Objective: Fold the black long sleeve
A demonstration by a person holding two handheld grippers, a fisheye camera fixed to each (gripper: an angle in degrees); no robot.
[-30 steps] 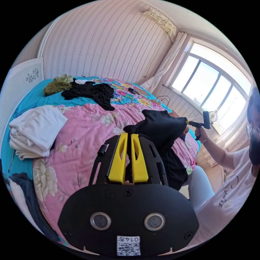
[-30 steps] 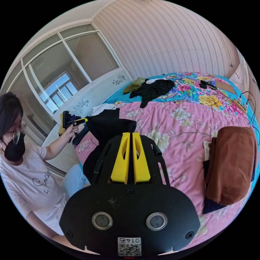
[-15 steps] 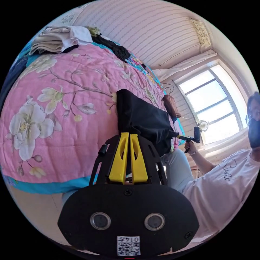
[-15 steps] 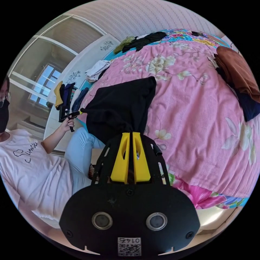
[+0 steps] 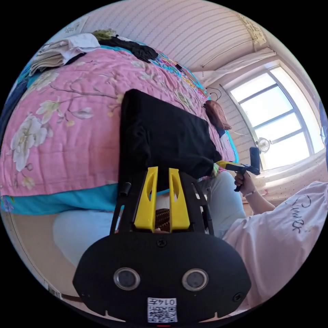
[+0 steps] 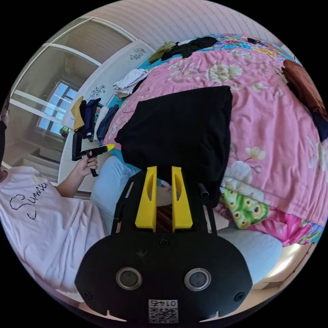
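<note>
The black long sleeve (image 5: 164, 133) lies folded in a flat rectangle on the pink quilt, its near edge hanging over the bed's side (image 6: 184, 130). My left gripper (image 5: 163, 169) stands open just below that near edge, its yellow jaws parted. In the right gripper view it (image 6: 108, 147) sits in a hand, its tip a little off the garment's left corner. My right gripper (image 6: 163, 168) is open too, at the garment's near edge. In the left gripper view its tip (image 5: 222, 164) is at the garment's right corner.
The pink floral quilt (image 5: 68, 136) covers the bed. A folded white stack (image 5: 58, 53) and a loose black pile (image 5: 133, 49) lie at the far side. A brown folded pile (image 6: 304, 85) sits at the right. The person's light-trousered legs (image 5: 222, 198) press against the bed's side.
The garment came down from the air and now lies flat on the bed's edge. Both grippers, shut on its corners before, have opened. Both cameras tilted downward.
</note>
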